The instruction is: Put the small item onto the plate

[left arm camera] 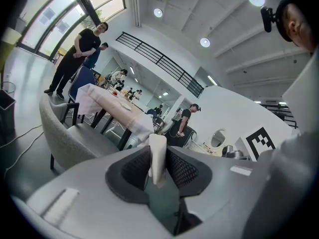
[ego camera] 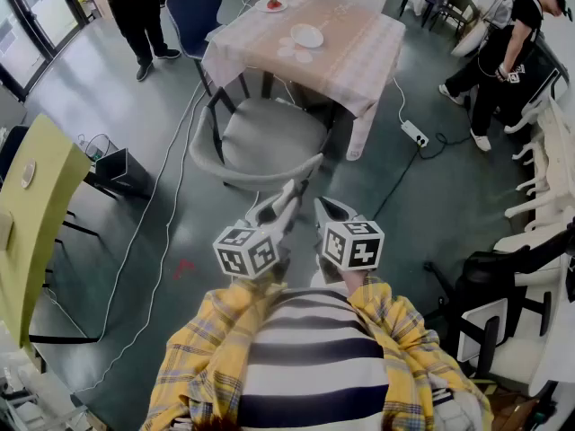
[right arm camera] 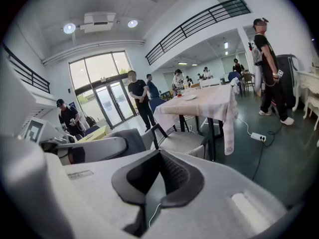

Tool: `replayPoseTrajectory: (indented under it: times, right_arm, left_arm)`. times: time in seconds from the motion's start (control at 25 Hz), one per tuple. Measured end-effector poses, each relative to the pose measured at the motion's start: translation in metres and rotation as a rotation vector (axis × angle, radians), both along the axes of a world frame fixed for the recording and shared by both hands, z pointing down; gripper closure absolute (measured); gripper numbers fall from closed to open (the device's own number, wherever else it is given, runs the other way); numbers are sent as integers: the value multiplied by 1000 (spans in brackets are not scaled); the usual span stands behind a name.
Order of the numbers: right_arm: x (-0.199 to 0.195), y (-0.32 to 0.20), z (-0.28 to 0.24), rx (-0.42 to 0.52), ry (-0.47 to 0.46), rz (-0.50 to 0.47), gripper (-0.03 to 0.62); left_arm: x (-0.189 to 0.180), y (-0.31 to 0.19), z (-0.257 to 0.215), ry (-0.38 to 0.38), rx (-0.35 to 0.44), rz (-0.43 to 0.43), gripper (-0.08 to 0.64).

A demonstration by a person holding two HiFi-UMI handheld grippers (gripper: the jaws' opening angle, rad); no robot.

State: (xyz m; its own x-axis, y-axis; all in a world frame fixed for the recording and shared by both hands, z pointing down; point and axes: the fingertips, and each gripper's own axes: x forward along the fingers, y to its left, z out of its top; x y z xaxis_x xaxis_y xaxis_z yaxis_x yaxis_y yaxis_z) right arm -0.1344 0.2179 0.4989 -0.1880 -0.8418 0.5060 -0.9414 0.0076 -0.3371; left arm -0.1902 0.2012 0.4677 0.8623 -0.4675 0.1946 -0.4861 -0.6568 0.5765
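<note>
The left gripper (left arm camera: 158, 179) has its jaws closed on a small white item (left arm camera: 157, 153), a narrow piece that stands upright between the dark meshed pads and pokes out past their tips. What the item is cannot be told. The right gripper (right arm camera: 158, 176) sits just beside the left one, its jaws pressed together with nothing between them. In the head view both the left gripper (ego camera: 286, 197) and the right gripper (ego camera: 325, 206) are held close to the person's chest, side by side, tips pointing forward. Directly ahead of the tips is a grey armchair (ego camera: 269, 137), and beyond it a table (ego camera: 359, 52) under a checked cloth. On that cloth, well apart from both grippers, lies an empty white plate (ego camera: 306, 36). Farther off and to its left is a second plate (ego camera: 274, 4) bearing something red.
</note>
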Motion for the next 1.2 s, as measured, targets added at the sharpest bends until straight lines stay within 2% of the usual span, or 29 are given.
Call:
replayPoseTrajectory:
  times: [0.36,0.6,1.2]
  right_arm:
    - [-4,-2,0,7,-11,33,594]
    - [3,-16,-1,27,-65,44,594]
    - [46,-68,19,-48,-55,-58,594]
  left_arm:
    - [-11,-1,-1,10,-2,7,472]
    - [-7,-10,-1,18,-10,11,472]
    - [55,-71,7,24,-70,-38,472]
